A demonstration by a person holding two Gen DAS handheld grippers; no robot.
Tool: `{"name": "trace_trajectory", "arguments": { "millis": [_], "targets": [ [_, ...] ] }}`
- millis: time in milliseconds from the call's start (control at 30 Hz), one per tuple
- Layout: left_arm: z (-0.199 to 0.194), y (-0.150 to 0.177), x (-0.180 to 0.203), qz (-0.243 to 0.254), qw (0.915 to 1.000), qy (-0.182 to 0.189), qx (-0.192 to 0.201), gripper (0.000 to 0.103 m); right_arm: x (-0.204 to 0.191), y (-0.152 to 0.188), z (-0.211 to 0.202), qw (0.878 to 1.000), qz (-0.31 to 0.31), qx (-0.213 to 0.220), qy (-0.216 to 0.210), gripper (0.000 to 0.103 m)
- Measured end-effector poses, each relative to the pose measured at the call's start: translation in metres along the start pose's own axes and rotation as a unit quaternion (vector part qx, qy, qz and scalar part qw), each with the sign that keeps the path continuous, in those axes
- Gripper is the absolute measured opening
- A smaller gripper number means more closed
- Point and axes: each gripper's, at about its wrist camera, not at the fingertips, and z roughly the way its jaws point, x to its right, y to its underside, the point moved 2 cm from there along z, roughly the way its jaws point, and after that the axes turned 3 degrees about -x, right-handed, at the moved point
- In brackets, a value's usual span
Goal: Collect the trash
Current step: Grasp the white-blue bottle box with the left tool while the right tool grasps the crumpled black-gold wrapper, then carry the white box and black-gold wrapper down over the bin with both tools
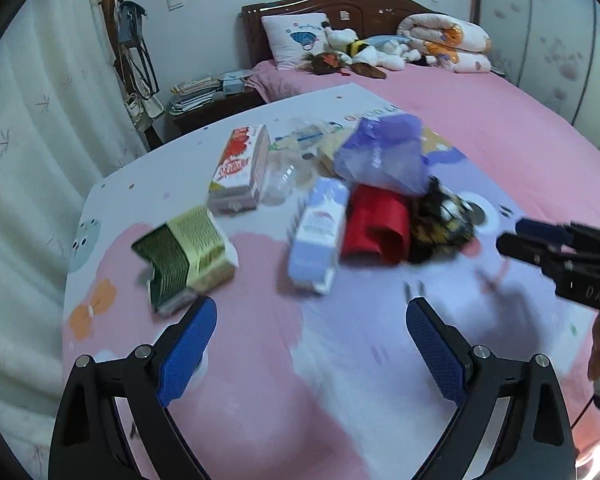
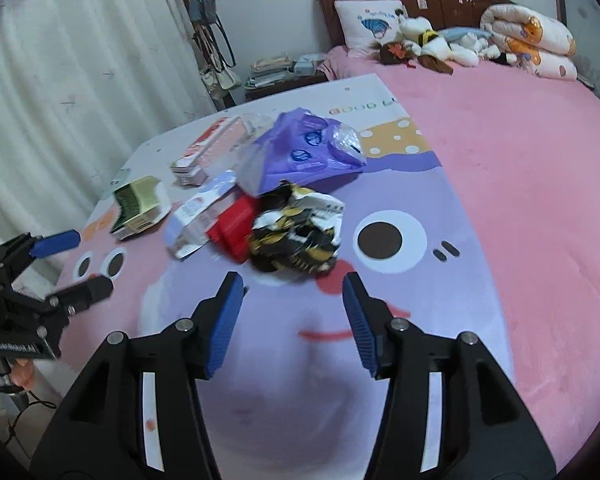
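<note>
Left tool (image 1: 312, 312): nearest the lens, blue pads spread wide with nothing between them, hanging over the mat short of the litter; I judge it ready to take a carton.
Mat (image 2: 440, 288): cartoon-printed sheet laid on the pink bed (image 2: 520, 160), apparently there to keep the trash off the bedding.
Green carton (image 1: 184, 256): leftmost of the trash, lying crushed on its side, apart from the heap and just beyond the left tool's left pad.
Red-and-white carton (image 1: 242, 168): on its side farther back, a clear bottle (image 1: 284, 176) touching it.
Blue carton (image 1: 318, 232): lying flat, against the red box (image 1: 376, 224).
Purple bag (image 1: 384, 152): draped over the back of the heap.
Black-and-yellow wrapper (image 2: 296, 232): crumpled at the heap's right end, right ahead of the right tool.
Right tool (image 2: 294, 308): pads parted and empty, aimed at that wrapper, probably the first pick.
Trash: all on the mat, nothing collected.
</note>
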Motion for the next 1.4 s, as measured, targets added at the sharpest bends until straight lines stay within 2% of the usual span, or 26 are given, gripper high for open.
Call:
{"name": "trace_trajectory", "arguments": {
  "millis": [200,367,633,833,1000,1067,1100,1133,1200,1267,1400],
  "targets": [
    [0.050,-0.035,-0.016,-0.027,0.9995,0.003,-0.017,0.095,0.018,-0.019,0.045,0.999,0.031,-0.022,-0.017,0.057],
    [0.089,-0.052,-0.027,-0.057,0.9970,0.020,-0.048,0.079,0.023,-0.029,0.068,0.997,0.053,-0.033,-0.048,0.061],
    [0.131,-0.063,-0.039,-0.084,0.9925,0.041,-0.078,0.079,0.014,-0.034,0.086,0.995,0.052,-0.052,-0.071,0.070],
    [0.156,-0.067,-0.040,-0.086,0.9915,0.033,-0.092,0.079,0.006,-0.037,0.092,0.996,0.042,-0.052,-0.066,0.070],
    [0.168,-0.070,-0.035,-0.088,0.9910,0.034,-0.096,0.078,0.010,-0.043,0.097,0.994,0.060,-0.048,-0.077,0.070],
    [0.173,-0.072,-0.031,-0.080,0.9923,0.024,-0.091,0.073,0.012,-0.044,0.098,0.994,0.067,-0.042,-0.081,0.070],
    [0.174,-0.073,-0.027,-0.075,0.9929,0.022,-0.090,0.065,0.012,-0.044,0.098,0.993,0.068,-0.040,-0.083,0.070],
    [0.174,-0.074,-0.024,-0.066,0.9939,0.019,-0.086,0.051,0.013,-0.044,0.098,0.994,0.069,-0.036,-0.082,0.070],
    [0.172,-0.075,-0.017,-0.061,0.9943,0.020,-0.086,0.036,0.014,-0.042,0.097,0.993,0.071,-0.033,-0.084,0.061],
    [0.169,-0.077,-0.014,-0.063,0.9940,0.028,-0.084,0.036,0.014,-0.040,0.094,0.993,0.074,-0.031,-0.088,0.056],
    [0.151,-0.075,-0.003,-0.047,0.9967,0.013,-0.065,0.035,0.012,-0.034,0.085,0.994,0.069,-0.023,-0.079,0.047]
  ]
}}
